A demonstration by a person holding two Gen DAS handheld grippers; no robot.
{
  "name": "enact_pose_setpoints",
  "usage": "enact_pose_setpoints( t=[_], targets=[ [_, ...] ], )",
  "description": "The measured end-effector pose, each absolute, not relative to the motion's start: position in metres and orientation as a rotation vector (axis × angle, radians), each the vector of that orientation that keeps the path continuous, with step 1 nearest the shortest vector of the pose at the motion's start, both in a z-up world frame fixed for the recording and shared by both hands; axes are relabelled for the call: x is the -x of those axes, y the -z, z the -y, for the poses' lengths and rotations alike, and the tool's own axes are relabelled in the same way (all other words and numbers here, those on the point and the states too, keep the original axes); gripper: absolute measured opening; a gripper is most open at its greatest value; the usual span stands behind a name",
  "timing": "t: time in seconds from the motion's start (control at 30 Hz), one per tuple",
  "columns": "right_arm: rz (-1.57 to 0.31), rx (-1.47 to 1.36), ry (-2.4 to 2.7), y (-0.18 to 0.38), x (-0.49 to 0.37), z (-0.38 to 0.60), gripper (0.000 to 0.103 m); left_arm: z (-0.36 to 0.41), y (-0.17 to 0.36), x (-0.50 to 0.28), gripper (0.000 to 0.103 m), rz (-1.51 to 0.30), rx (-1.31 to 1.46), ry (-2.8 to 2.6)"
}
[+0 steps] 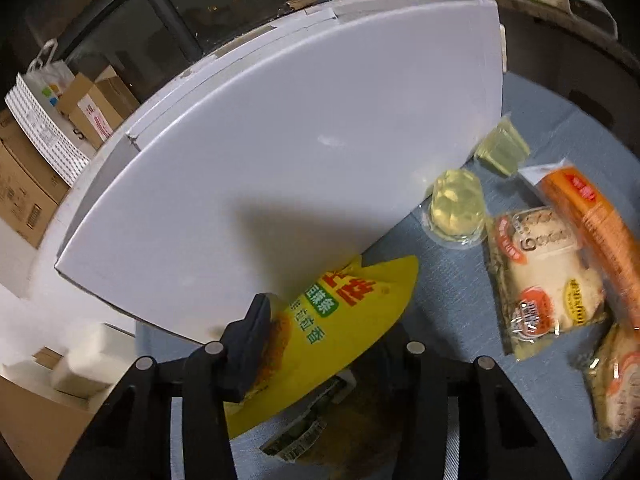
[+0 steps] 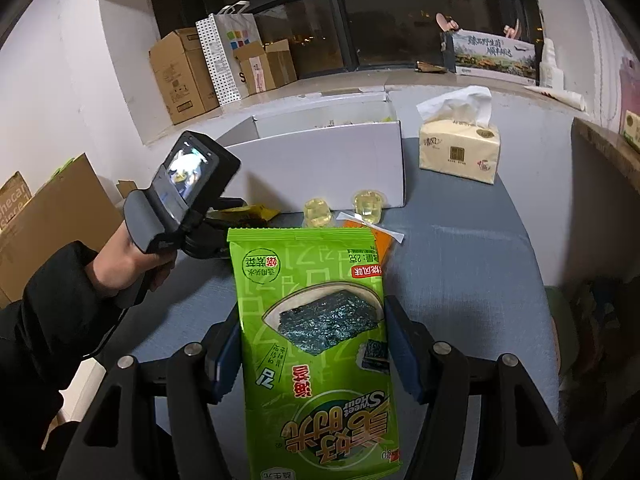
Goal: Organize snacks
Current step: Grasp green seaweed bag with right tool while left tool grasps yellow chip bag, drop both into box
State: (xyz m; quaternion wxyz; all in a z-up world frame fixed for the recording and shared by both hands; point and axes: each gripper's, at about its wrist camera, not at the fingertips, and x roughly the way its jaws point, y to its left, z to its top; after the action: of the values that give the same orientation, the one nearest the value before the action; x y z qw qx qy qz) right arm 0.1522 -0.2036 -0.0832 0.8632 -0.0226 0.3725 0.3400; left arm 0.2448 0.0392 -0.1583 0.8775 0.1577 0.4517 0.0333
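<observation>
Your left gripper (image 1: 316, 344) has its jaws drawn in on the yellow snack bag (image 1: 320, 332); the left pad presses its printed face, while the right pad is hidden behind the bag, so the hold on that side is probably firm but not confirmed. The bag lies tilted against the front wall of the white box (image 1: 280, 168), its upper end touching that wall. Beneath the bag a dark packet (image 1: 308, 432) rests on the blue tabletop (image 1: 452, 288).

Your right gripper (image 2: 312, 344) holds the green seaweed packet (image 2: 316, 320) upright between both blue pads, with the jaws partly closed on its sides.

Just beyond the seaweed packet, two clear jelly cups (image 2: 366, 206) stand on the tabletop beside the box's front wall, with an orange packet (image 2: 380, 240) just beside them. In the left wrist view two cream-coloured wrapped cakes (image 1: 548, 280) lie to the right of the jelly cups, blurred at the frame edge.

A tissue pack (image 2: 460, 148) stands right of the box. Your left hand (image 2: 132, 268) grips its handle at the table's left edge.
</observation>
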Motion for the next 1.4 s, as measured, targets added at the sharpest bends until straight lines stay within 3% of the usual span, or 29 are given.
enact_pose_setpoints(
  t=[0.23,0.53,0.8,1.0,1.03,1.07,1.1,1.13,1.17,1.4],
  targets=[
    [-0.785,0.019,-0.712,0.084,-0.153,0.205,0.068,-0.08,0.1,-0.203,0.035,-0.778,0.092,0.047],
    [-0.78,-0.056,-0.756,0.068,-0.169,0.186,0.068,-0.104,0.029,-0.162,0.034,-0.553,0.314,0.116],
    [-0.711,-0.137,-0.772,0.006,-0.237,0.131,0.068,-0.14,-0.027,-0.208,0.034,-0.465,0.359,0.097],
    [-0.708,-0.135,-0.74,-0.028,-0.325,0.067,0.068,-0.162,-0.023,-0.273,0.034,-0.503,0.414,0.075],
    [-0.722,-0.149,-0.741,-0.03,-0.339,0.057,0.068,-0.166,-0.019,-0.282,0.036,-0.509,0.426,0.059],
    [-0.741,-0.162,-0.744,-0.029,-0.35,0.051,0.069,-0.17,-0.015,-0.289,0.045,-0.522,0.433,0.025],
    [-0.765,-0.188,-0.761,-0.027,-0.363,0.041,0.073,-0.176,-0.009,-0.296,0.059,-0.548,0.447,-0.009],
    [-0.773,-0.209,-0.777,-0.026,-0.371,0.036,0.09,-0.182,-0.003,-0.301,0.092,-0.578,0.472,-0.031],
    [-0.771,-0.226,-0.792,-0.023,-0.379,0.029,0.1,-0.185,0.001,-0.302,0.103,-0.587,0.491,-0.044],
    [-0.752,-0.228,-0.788,-0.008,-0.379,0.027,0.103,-0.193,0.018,-0.283,0.103,-0.598,0.464,-0.067]
  ],
)
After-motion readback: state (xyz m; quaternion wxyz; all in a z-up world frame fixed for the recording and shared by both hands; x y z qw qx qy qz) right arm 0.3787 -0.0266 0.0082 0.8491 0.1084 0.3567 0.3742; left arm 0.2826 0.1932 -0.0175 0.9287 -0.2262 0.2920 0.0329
